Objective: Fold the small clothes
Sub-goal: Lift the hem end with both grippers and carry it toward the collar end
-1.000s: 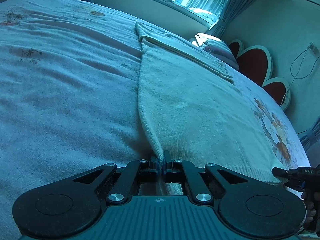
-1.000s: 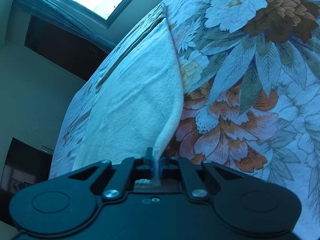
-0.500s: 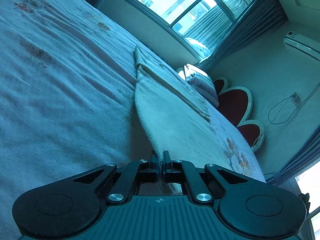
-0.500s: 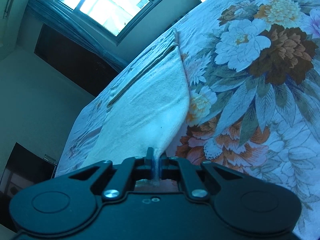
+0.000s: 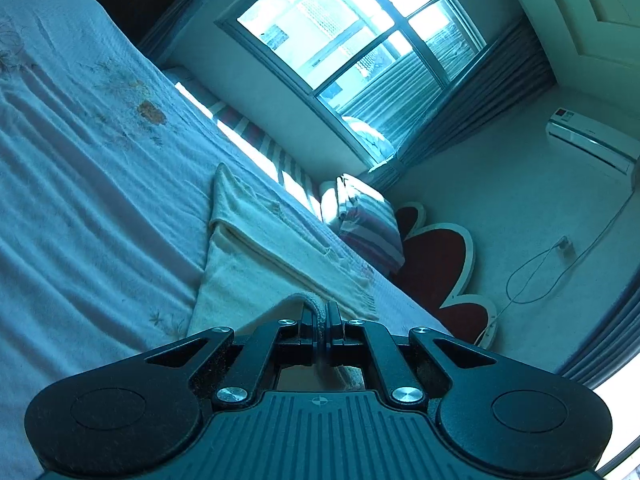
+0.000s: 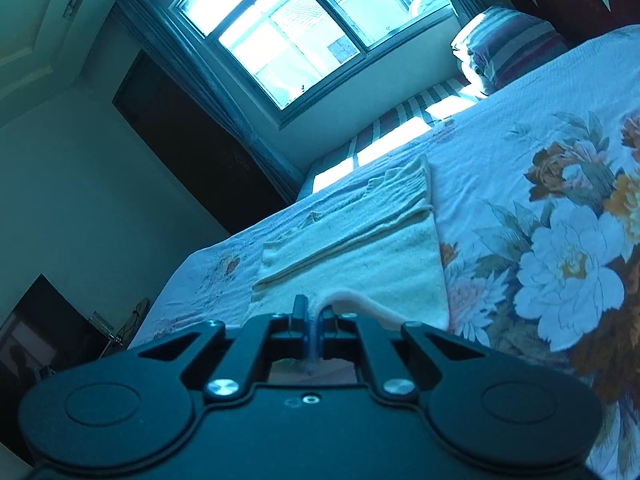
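Observation:
A cream knitted garment (image 5: pixel 256 264) lies on the bed, its far part folded over with a sleeve across it. It also shows in the right wrist view (image 6: pixel 360 256). My left gripper (image 5: pixel 321 320) is shut on the garment's near hem at one corner and holds it lifted off the bed. My right gripper (image 6: pixel 312 318) is shut on the other near corner of the hem, also lifted. The part of the cloth below both grippers is hidden by their bodies.
The bed has a pale blue cover (image 5: pixel 80 184) with large flower prints (image 6: pixel 568 264). A striped pillow (image 5: pixel 368 220) and a red flower-shaped headboard (image 5: pixel 436 256) are at the bed's head. A window (image 6: pixel 288 32) and curtains are behind.
Both grippers have risen and tilted upward with the hem, carrying it toward the far end of the garment. More of the window and wall shows now, and less of the garment lies flat.

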